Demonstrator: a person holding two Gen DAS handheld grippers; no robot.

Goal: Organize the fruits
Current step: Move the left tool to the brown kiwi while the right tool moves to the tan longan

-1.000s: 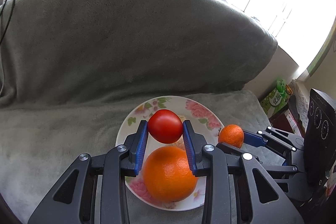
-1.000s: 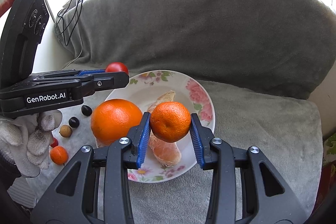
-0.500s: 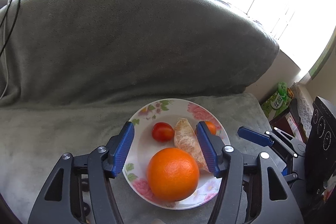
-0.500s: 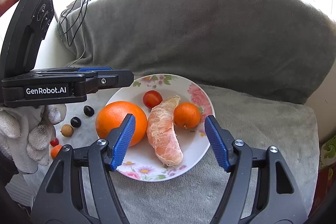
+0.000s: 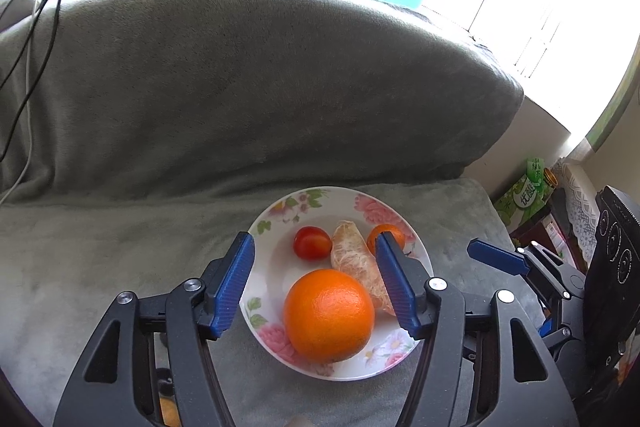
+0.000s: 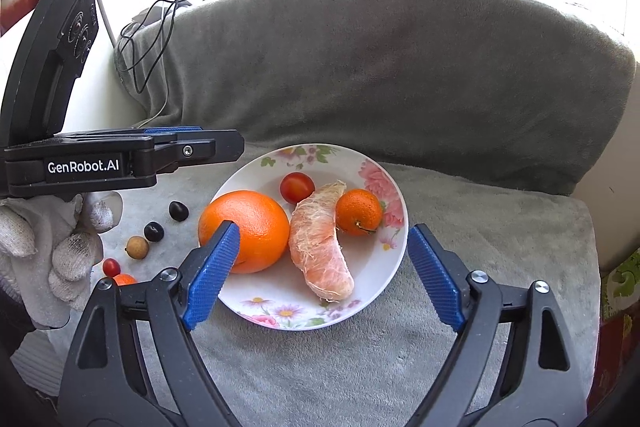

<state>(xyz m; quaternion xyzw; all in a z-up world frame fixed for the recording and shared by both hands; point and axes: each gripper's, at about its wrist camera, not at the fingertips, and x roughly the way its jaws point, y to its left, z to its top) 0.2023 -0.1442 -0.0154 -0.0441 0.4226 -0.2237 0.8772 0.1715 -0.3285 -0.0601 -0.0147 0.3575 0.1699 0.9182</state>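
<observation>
Four fruits gathered on the floral plate, presumably to keep round things from rolling off the soft grey blanket: large orange at the left, cherry tomato toward the back, peeled citrus segment laid lengthwise through the middle, small mandarin touching its right side. Left gripper spread wide and empty, hovering over the plate with the orange between its ribbed blue pads. Right gripper likewise spread, holding nothing. Glossy glazed ceramic under dimpled peel, smooth tomato skin and fibrous white pith. Loose small fruits on the blanket left of the plate, near a white knit glove; likely next to collect.
</observation>
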